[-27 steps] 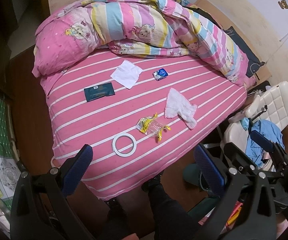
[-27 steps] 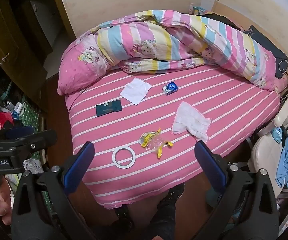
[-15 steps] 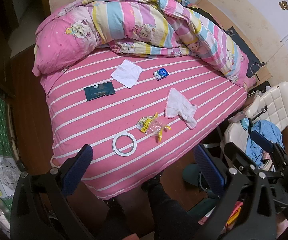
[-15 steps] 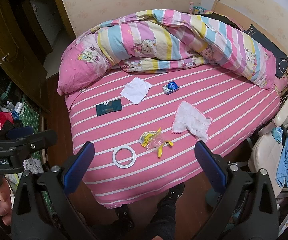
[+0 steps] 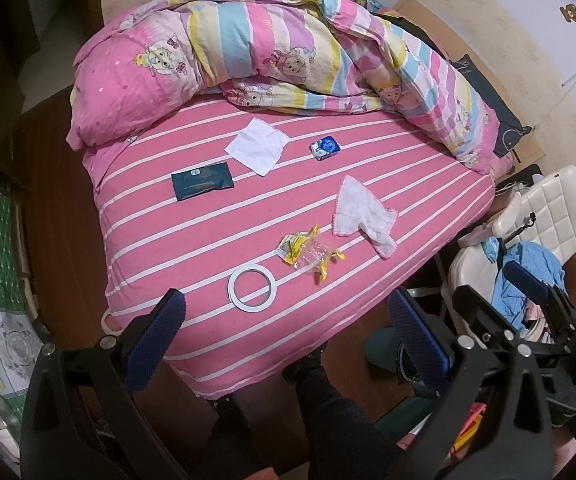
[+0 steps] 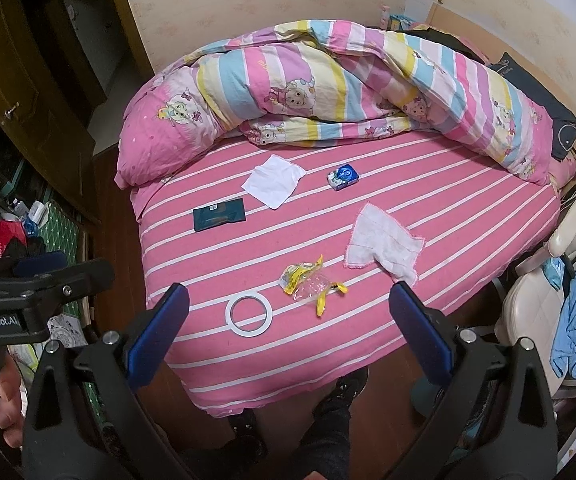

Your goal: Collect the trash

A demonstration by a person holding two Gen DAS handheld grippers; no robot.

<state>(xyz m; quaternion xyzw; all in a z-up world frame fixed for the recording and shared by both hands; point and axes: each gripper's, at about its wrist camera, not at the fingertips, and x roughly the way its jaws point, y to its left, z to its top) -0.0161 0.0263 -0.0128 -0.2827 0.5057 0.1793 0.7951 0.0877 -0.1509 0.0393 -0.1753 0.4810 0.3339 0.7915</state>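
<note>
Left hand-held gripper is hanging wide open, gripping nothing, above the bed's near corner; right hand-held gripper is doing the same. Lower bodies of both are running out of frame. "GenRobot.AI" is readable on the left unit in the right wrist view; the hand holding it is half cut off at 8 o'clock.

Trash is lying on the striped sheet: white ring at 12 o'clock just past the fingers, yellow-clear wrapper at 1 o'clock, white cloth beyond it, dark packet at 11 o'clock with print too small to read, white tissue, blue-white pack, label illegible. Duvet is covering the far side.
</note>
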